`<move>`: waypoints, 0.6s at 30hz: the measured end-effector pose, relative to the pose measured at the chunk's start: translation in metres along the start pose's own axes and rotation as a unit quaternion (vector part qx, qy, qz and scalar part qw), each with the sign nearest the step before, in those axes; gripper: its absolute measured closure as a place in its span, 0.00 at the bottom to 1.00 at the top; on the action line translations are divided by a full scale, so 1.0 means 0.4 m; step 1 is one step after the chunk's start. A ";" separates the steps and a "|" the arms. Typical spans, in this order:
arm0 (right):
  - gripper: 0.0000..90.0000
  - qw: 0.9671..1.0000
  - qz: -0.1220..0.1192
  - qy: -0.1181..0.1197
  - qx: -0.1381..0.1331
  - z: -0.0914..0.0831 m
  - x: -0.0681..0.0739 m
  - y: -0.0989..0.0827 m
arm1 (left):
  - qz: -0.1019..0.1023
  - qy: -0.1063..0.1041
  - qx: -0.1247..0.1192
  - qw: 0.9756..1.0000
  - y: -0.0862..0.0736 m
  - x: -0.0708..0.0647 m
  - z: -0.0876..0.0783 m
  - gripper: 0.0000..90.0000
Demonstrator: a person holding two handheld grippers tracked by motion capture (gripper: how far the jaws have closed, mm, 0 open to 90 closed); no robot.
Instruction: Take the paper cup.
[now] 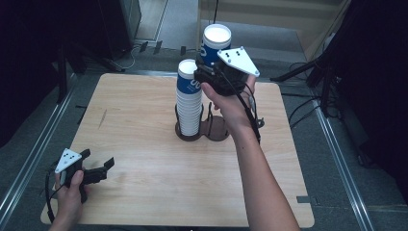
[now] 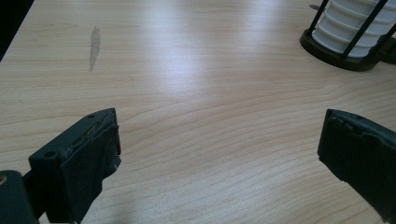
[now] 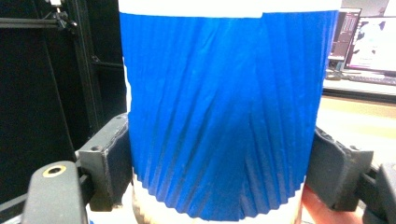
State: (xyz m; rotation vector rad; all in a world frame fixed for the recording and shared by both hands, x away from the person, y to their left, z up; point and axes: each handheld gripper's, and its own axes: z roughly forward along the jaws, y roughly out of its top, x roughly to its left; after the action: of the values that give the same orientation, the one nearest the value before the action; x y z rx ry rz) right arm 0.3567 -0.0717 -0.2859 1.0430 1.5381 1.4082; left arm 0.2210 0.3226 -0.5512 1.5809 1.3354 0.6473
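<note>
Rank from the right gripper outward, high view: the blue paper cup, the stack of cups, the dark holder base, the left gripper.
1. Blue paper cup: clamped in the right gripper jaws, raised above the table.
2. Stack of blue-and-white paper cups: just left of it.
3. Dark round holder base: table centre, below the stack.
4. Left gripper: near-left corner.

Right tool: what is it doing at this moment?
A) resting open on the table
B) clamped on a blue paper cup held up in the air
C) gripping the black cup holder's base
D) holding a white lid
B: the right tool has its jaws pressed against both sides of the blue paper cup, raised above the stack of cups.
</note>
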 end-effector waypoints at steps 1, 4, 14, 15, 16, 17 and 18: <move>0.21 1.000 0.000 0.000 0.001 -0.002 -0.004 -0.002 | 0.000 0.000 0.000 1.000 0.000 0.000 0.000 0.00; 0.21 1.000 0.002 -0.001 0.001 -0.006 -0.013 -0.006 | -0.001 0.000 -0.001 1.000 0.000 0.001 0.000 0.00; 0.21 1.000 0.005 0.000 0.001 -0.031 -0.036 -0.022 | -0.002 0.003 0.000 1.000 0.000 0.000 0.000 0.00; 0.21 1.000 0.006 0.000 0.001 -0.035 -0.038 -0.024 | -0.002 0.004 0.000 1.000 0.000 -0.001 0.001 0.00; 0.21 1.000 0.007 0.000 0.000 -0.039 -0.040 -0.027 | -0.001 0.004 -0.001 1.000 0.000 -0.001 0.001 0.00; 0.22 1.000 0.004 -0.001 0.000 -0.044 -0.042 -0.030 | -0.001 0.004 -0.001 1.000 0.000 -0.001 0.001 0.00; 0.21 1.000 0.002 -0.002 -0.001 -0.047 -0.043 -0.034 | -0.001 0.004 0.000 1.000 0.000 -0.001 0.000 0.00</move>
State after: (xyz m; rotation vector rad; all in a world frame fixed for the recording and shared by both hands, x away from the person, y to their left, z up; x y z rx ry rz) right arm 0.3442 -0.0951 -0.2975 1.0482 1.5330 1.4104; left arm 0.2210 0.3223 -0.5513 1.5777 1.3427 0.6544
